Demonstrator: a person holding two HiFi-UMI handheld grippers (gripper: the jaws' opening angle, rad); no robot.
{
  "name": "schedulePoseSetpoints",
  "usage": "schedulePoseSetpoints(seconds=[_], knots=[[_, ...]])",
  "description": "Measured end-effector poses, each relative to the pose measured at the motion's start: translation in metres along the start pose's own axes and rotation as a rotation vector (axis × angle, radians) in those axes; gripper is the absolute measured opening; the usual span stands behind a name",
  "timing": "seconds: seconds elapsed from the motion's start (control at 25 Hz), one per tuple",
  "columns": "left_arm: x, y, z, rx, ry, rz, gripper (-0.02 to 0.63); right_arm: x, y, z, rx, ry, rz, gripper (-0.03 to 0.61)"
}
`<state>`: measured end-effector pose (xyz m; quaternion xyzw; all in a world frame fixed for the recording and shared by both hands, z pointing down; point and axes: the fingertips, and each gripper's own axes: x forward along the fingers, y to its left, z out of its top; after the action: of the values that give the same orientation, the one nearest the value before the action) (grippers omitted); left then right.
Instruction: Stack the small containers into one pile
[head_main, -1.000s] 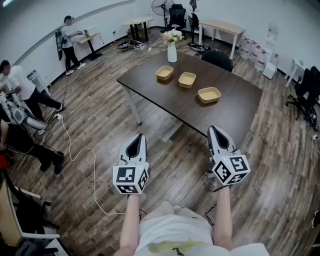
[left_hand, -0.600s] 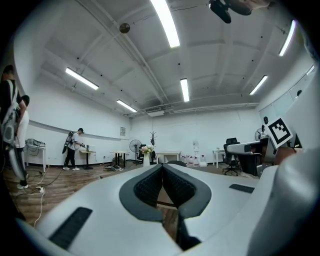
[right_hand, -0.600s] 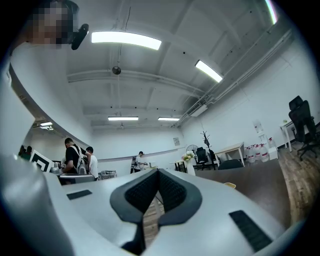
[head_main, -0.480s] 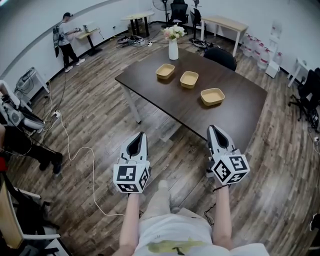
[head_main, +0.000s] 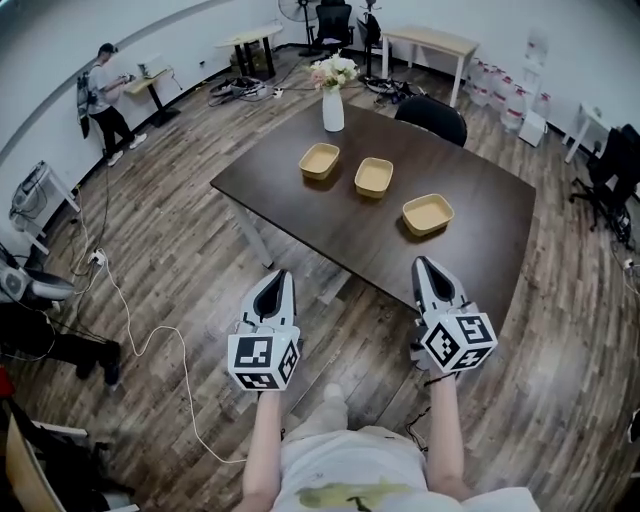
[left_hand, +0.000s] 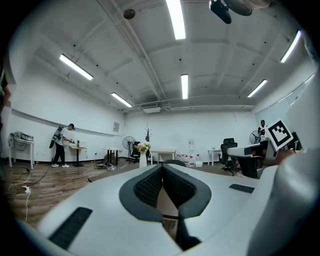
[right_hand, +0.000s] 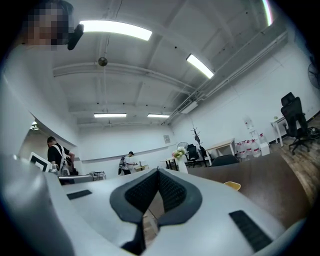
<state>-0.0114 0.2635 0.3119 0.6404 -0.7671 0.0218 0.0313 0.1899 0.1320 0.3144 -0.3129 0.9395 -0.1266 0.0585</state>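
Note:
Three small tan containers stand apart in a row on the dark brown table (head_main: 470, 190): the left container (head_main: 319, 160), the middle container (head_main: 373, 176) and the right container (head_main: 427, 213). My left gripper (head_main: 278, 276) hovers over the floor in front of the table, shut and empty. My right gripper (head_main: 422, 264) is level with it near the table's front edge, also shut with nothing in it. In the right gripper view a yellowish container edge (right_hand: 232, 185) peeks over the jaws. The table top (left_hand: 107, 172) shows low in the left gripper view.
A white vase with flowers (head_main: 332, 95) stands at the table's far end. A dark chair (head_main: 432, 117) sits behind the table. A white cable (head_main: 150, 335) snakes over the wooden floor at left. A person (head_main: 100, 95) works at a desk far left.
The table and containers have drawn nearer and shifted left in the head view as the person stepped forward. Both grippers stay shut and level.

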Motion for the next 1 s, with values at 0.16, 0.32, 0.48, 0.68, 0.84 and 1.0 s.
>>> schedulePoseSetpoints(seconds=[0.16,0.32,0.48,0.68,0.84,1.0], knots=[[0.037,0.015,0.003,0.000,-0.003,-0.042,0.025,0.030,-0.011,0.000,0.011,-0.004,-0.042,0.021],[0.065,0.031,0.000,-0.004,-0.002,-0.078,0.025,0.056,-0.016,-0.006,0.006,-0.002,-0.077,0.021],[0.081,0.042,-0.001,-0.009,-0.002,-0.105,0.025,0.071,-0.016,-0.010,0.003,-0.001,-0.099,0.021],[0.097,0.049,-0.002,-0.023,0.005,-0.117,0.025,0.083,-0.024,-0.014,0.012,0.015,-0.125,0.021],[0.113,0.054,-0.005,-0.031,0.012,-0.131,0.025,0.096,-0.033,-0.016,0.026,0.020,-0.147,0.021],[0.132,0.062,-0.007,-0.037,0.020,-0.135,0.025,0.113,-0.044,-0.014,0.030,0.021,-0.166,0.021]])
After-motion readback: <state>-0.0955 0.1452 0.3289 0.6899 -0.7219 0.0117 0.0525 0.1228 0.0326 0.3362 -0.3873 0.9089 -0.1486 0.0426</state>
